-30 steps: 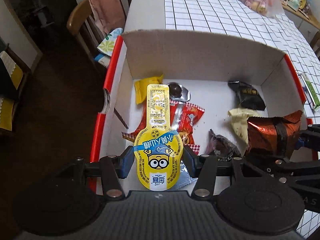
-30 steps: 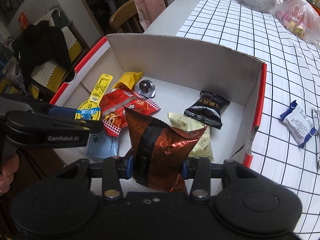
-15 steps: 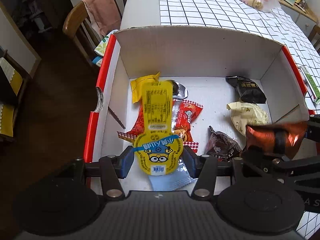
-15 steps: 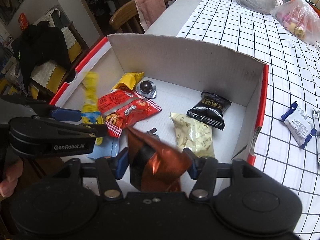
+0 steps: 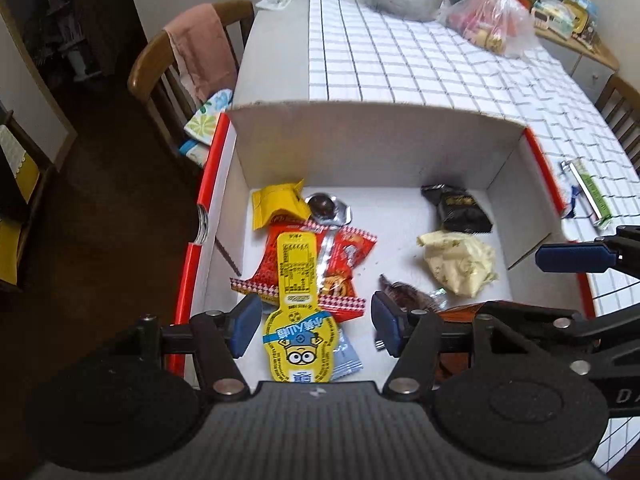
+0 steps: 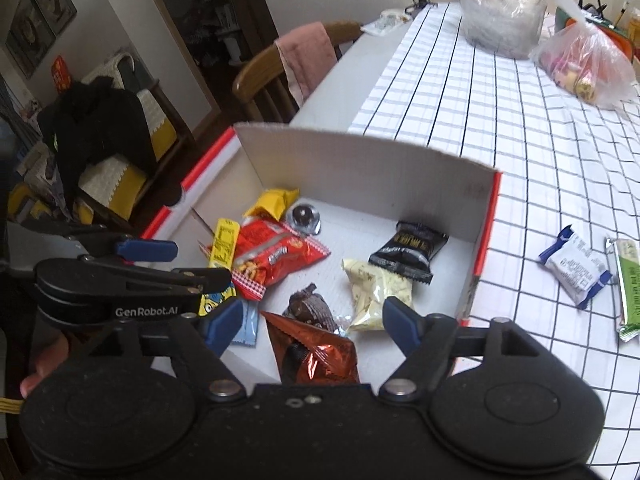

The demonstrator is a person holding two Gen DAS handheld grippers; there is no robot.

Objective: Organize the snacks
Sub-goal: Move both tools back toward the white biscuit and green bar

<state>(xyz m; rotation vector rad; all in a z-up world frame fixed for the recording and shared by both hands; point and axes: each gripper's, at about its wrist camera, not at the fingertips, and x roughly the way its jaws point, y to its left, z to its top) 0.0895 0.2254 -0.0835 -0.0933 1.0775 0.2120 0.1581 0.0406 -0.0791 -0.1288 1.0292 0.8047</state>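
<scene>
A white cardboard box with red rims [image 5: 360, 148] [image 6: 352, 168] holds several snacks. My left gripper [image 5: 316, 326] is open above the yellow Minions pack [image 5: 300, 320], which lies in the box on the red snack bag [image 5: 344, 252]. My right gripper [image 6: 314, 324] is open above the copper foil bag [image 6: 316, 354], which lies at the box's near edge. A black pack [image 6: 410, 248], a cream pack [image 6: 376, 292], a brown wrapper [image 6: 310, 310], a yellow pack [image 6: 272, 200] and a light blue sachet [image 5: 346, 358] also lie inside.
The box stands on a checked tablecloth [image 6: 520, 120]. To its right lie a white-blue pack [image 6: 576, 270] and a green bar [image 6: 630, 284]. Plastic bags [image 6: 584, 64] stand at the far end. A wooden chair with a pink cloth [image 5: 192, 60] is at the left.
Both grippers have opened. The Minions pack and the copper foil bag have dropped out of the fingers into the box. Both grippers have pulled back and up.
</scene>
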